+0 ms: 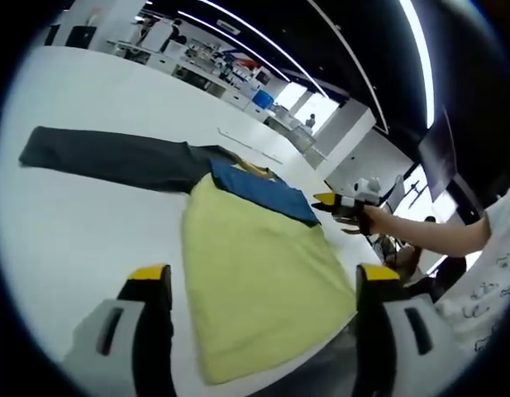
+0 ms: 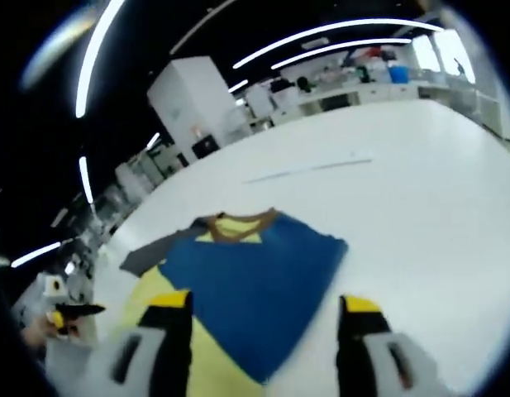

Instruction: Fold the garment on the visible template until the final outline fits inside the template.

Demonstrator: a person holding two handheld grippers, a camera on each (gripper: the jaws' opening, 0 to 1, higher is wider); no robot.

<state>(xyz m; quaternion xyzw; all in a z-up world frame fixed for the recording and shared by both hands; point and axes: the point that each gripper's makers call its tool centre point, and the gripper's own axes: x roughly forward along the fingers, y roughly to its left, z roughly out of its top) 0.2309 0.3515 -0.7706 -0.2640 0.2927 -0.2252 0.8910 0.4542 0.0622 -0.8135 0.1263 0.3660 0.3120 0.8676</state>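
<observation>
The garment lies flat on the white table (image 1: 81, 223). Its body is yellow (image 1: 255, 281), its upper part blue (image 1: 263, 192), and a dark grey sleeve (image 1: 114, 157) stretches out to the left. My left gripper (image 1: 263, 279) hovers over the yellow hem end, open, jaws wide apart and holding nothing. My right gripper (image 1: 345, 205), held in a hand, hangs by the blue part's right edge. In the right gripper view, that gripper (image 2: 263, 304) stands open above the blue panel (image 2: 255, 277), with the brown collar (image 2: 238, 219) beyond. The left gripper (image 2: 69, 316) appears small at the far left.
A thin pale line (image 2: 308, 169) runs across the table beyond the garment. The person's arm (image 1: 428, 231) and white shirt (image 1: 486, 281) are at the right. The near table edge (image 1: 321, 364) runs under the hem. Benches (image 1: 221, 70) and a white cabinet (image 2: 197, 103) stand far behind.
</observation>
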